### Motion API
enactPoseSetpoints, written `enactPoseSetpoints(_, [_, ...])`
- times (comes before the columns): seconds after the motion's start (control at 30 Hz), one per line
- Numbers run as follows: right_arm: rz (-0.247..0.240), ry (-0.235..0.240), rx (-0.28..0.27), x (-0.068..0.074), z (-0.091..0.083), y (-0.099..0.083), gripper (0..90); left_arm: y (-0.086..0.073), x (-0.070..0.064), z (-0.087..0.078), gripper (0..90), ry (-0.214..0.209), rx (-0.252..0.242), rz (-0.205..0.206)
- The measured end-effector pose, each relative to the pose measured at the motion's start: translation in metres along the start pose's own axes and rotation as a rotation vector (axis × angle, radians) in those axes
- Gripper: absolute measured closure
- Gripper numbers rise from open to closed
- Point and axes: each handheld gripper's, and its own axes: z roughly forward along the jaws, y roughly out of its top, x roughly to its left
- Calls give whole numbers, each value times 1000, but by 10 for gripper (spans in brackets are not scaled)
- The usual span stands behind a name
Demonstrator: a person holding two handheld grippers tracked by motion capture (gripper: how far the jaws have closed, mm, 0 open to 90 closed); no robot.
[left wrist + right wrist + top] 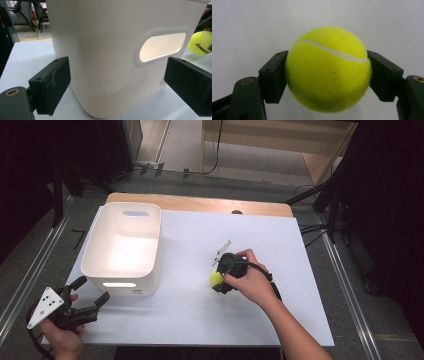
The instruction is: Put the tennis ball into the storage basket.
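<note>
One fuzzy round tennis ball | right gripper fingers clamp it | left gripper fingers apart | smooth white bin

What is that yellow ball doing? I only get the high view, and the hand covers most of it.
Observer: The tennis ball is clamped between both jaws of the right gripper.
Operator: And the other tool, is it holding anything?
Observer: No, the left gripper is open, its jaws apart in front of the white bin.
Operator: Which part of the bin does it face?
Observer: The end wall with the handle slot.
</note>
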Motion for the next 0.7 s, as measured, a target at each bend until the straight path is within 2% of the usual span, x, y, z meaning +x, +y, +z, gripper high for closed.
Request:
enactPoseSetpoints(0.37, [-40,9,-3,0,-13,14,237,0,0,0,74,0,1,0])
enactPoseSetpoints(0.5, [-35,12,-1,0,-16,19,237,0,0,0,74,-1,1,1])
enactPoseSetpoints(0.53, [-55,20,0,-1,-18,22,237,0,0,0,73,-1,1,1])
enactPoseSetpoints(0.6, [-51,18,1,0,-19,24,237,0,0,0,73,-2,1,1])
enactPoseSetpoints(0.7, [-71,19,3,0,-23,32,237,0,0,0,73,-3,-1,-4])
